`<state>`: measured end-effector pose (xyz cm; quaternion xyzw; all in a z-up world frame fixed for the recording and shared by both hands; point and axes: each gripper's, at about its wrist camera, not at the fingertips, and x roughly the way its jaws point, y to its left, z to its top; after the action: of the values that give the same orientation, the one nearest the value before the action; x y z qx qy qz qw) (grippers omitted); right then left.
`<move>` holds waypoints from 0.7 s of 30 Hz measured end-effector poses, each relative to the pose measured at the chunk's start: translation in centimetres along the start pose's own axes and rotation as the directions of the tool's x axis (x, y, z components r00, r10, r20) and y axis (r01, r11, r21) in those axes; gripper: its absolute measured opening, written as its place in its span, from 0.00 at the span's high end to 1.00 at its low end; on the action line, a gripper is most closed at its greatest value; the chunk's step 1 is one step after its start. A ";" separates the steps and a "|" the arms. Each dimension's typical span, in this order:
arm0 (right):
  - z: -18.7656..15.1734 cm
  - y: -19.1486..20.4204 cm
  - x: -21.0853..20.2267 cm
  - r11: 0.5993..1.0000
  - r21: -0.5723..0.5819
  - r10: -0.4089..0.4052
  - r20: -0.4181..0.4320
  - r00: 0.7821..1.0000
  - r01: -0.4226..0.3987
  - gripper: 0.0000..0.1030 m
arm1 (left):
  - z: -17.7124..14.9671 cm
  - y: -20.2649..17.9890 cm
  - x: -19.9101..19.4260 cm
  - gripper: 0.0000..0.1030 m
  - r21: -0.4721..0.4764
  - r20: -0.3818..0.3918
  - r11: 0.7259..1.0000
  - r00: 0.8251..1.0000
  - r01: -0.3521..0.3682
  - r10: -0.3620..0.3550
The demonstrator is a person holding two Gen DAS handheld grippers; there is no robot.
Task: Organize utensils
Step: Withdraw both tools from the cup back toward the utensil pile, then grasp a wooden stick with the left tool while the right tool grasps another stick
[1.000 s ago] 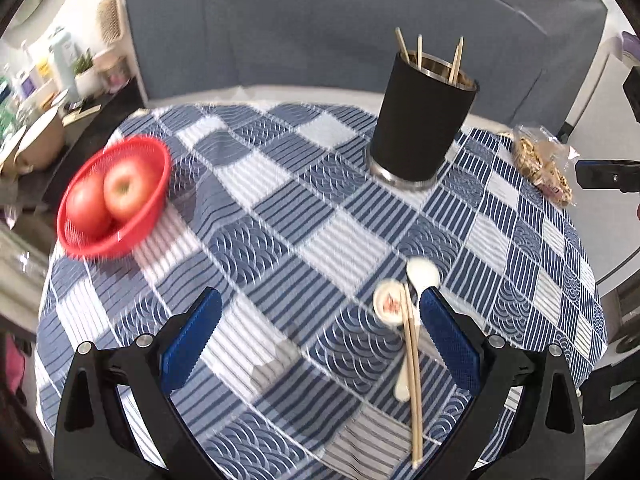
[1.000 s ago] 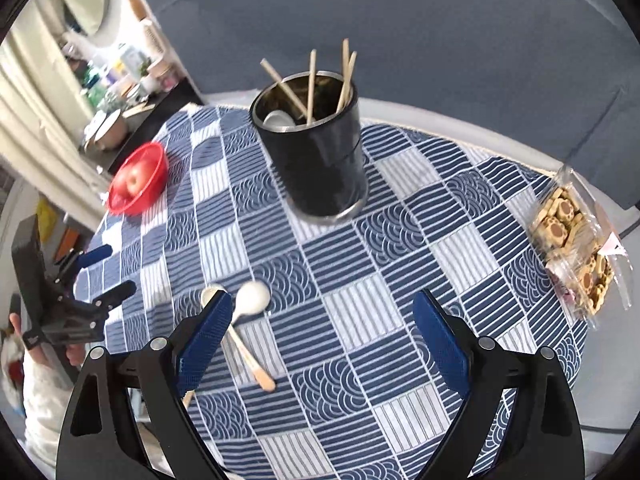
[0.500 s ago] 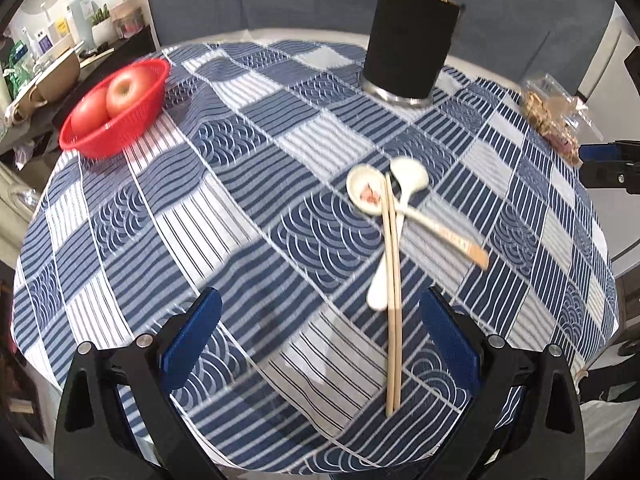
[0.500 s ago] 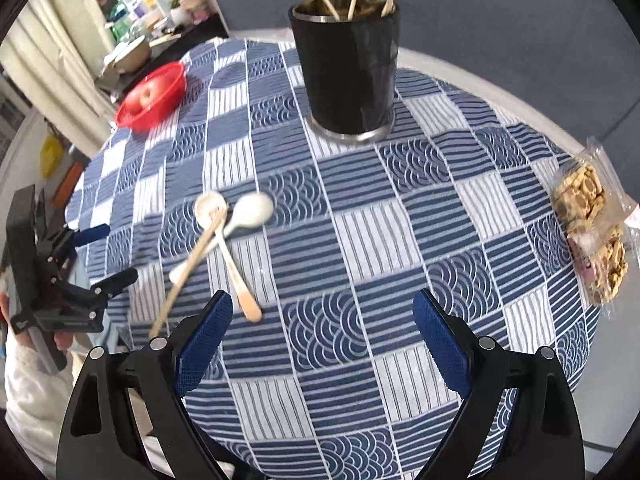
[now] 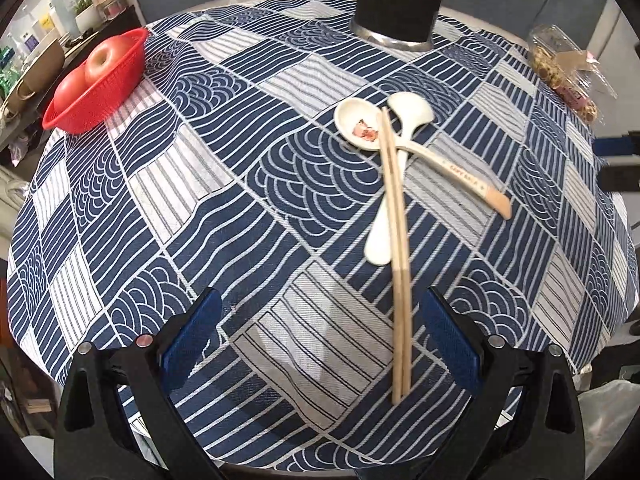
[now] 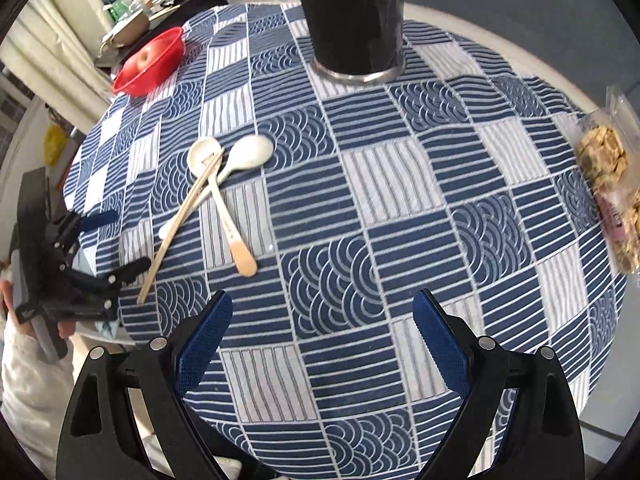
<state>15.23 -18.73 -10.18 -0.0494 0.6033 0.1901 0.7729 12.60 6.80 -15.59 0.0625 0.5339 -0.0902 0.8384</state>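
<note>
Flanking crossed spoons (image 5: 404,140) under chopsticks (image 5: 396,240), both grippers wide, empty; apple basket (image 5: 96,88) well apart.

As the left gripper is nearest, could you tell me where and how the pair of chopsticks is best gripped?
Probably by the near ends of the chopsticks, which lie flat on the tablecloth, clear of the two white spoons their far ends cross. The open left gripper could come from above, fingers straddling both sticks across their length.

Left tongs (image 5: 320,336) wide apart; chopsticks (image 5: 396,248) cross two spoons (image 5: 384,184), seemingly touching.
</note>
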 end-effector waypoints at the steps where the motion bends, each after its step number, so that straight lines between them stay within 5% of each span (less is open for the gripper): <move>1: -0.3 0.2 0.2 1.000 -0.010 -0.004 -0.004 1.000 0.004 0.15 | 0.0 0.1 0.1 0.06 -0.005 0.001 1.000 1.000 -0.003 0.003; 13: -0.7 1.3 1.2 1.000 -0.019 -0.001 -0.012 1.000 0.000 0.15 | 0.4 1.2 1.6 0.05 -0.031 -0.055 0.999 0.998 0.043 -0.044; 21: -1.4 1.7 2.2 1.000 -0.021 -0.013 -0.022 1.000 0.013 0.15 | 0.7 1.2 2.1 0.06 0.008 -0.081 1.000 0.997 -0.013 0.014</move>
<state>13.76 -17.08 -12.35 -0.0633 0.6096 0.1907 0.7668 14.32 7.61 -17.15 0.0729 0.5668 -0.0841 0.8163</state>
